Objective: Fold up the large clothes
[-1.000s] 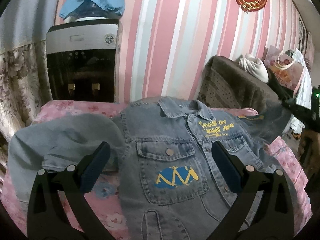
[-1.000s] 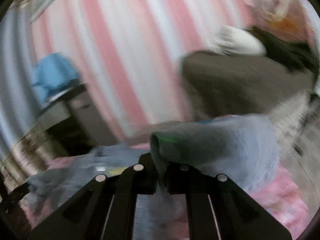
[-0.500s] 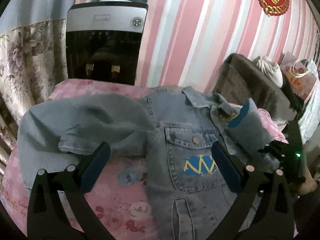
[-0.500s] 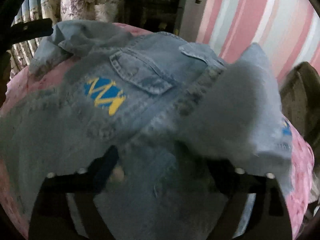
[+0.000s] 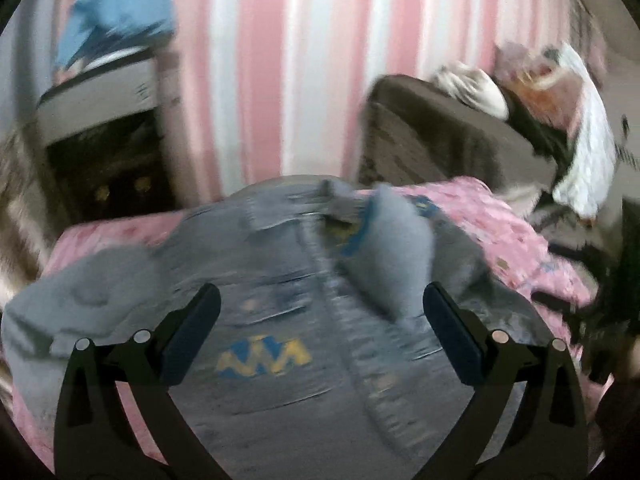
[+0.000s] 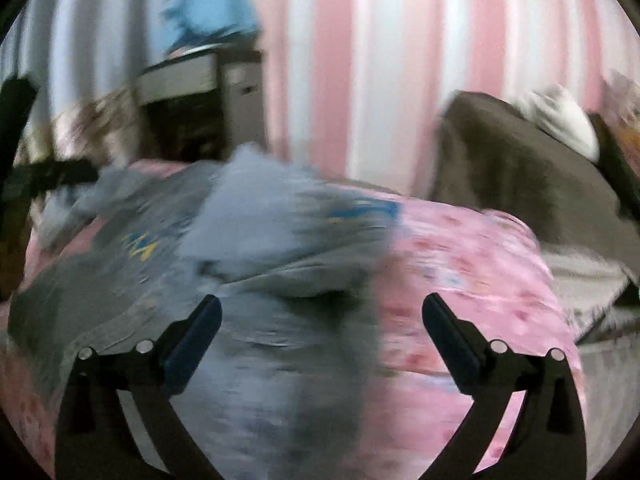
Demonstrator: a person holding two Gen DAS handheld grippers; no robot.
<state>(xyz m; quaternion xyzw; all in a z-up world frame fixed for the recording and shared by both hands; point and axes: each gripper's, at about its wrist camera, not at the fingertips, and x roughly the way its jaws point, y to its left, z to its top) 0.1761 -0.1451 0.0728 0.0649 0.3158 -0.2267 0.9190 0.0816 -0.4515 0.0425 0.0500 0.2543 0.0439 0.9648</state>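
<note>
Denim jacket (image 5: 280, 320) lies front-up on pink bedspread (image 6: 460, 280). Right sleeve (image 5: 392, 256) already folded across jacket's chest; left sleeve (image 5: 100, 288) not yet. Your right gripper (image 6: 320, 344) just opened wide, nothing between; left gripper (image 5: 320, 340) wide, empty.

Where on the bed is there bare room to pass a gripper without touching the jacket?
Bare pink floral bedspread lies right of the denim jacket, toward the brown sofa. A smaller strip shows beyond the left sleeve. The middle is crowded: the folded sleeve lies on the chest.
</note>
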